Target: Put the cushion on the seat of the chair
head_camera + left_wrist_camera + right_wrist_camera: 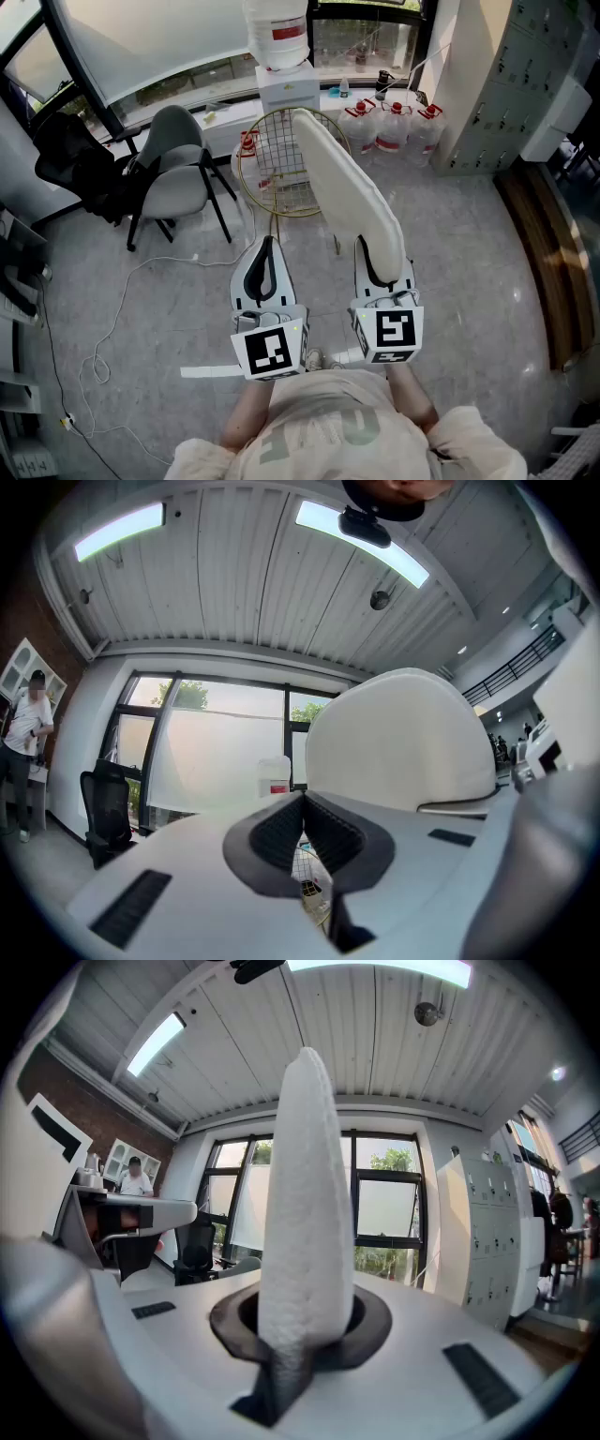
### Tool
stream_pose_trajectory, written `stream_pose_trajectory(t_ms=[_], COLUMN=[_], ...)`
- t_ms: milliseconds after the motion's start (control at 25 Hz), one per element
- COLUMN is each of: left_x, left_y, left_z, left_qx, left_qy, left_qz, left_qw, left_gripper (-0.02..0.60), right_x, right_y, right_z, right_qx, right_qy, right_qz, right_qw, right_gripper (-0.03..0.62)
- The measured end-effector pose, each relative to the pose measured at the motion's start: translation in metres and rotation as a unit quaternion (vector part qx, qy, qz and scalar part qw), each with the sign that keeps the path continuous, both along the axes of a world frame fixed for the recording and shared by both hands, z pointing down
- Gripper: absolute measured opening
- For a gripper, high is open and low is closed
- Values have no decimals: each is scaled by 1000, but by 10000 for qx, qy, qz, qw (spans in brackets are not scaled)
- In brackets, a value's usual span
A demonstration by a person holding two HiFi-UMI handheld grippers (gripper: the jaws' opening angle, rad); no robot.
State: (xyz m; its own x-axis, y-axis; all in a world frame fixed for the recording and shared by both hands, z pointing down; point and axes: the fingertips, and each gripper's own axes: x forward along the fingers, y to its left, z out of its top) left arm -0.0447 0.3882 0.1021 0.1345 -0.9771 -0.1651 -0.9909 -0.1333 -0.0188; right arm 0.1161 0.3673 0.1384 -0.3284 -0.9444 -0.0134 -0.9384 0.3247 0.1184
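A cream cushion [347, 187] stands on edge in front of me, and my right gripper [367, 251] is shut on its near edge. In the right gripper view the cushion [305, 1222] rises between the jaws of that gripper [300, 1335] and fills the middle. The gold wire chair [272, 178] stands just beyond, partly hidden by the cushion. My left gripper [268, 246] is level beside it on the left, apart from the cushion, shut with nothing in it. In the left gripper view the pads of that gripper [302, 803] meet, with the cushion [403, 742] to the right.
A grey chair [178, 173] stands at the left, with a black office chair [75, 159] further left. A water dispenser [281, 56] and several water jugs [394, 127] line the window wall. A white cable [122, 309] trails over the floor.
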Motion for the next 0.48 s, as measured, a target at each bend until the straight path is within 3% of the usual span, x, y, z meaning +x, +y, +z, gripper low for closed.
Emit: stream_pose_trajectory(t_ms=[480], left_x=[-17], left_y=[-3], left_z=[9], left_qx=[-52], left_qy=[231], left_qz=[-109], left_qw=[9997], left_gripper=[14], right_x=[-5], right_y=[2], right_z=[5], right_qx=[3], right_qy=[95], right_qz=[38], right_qw=[9999], right_gripper=[49])
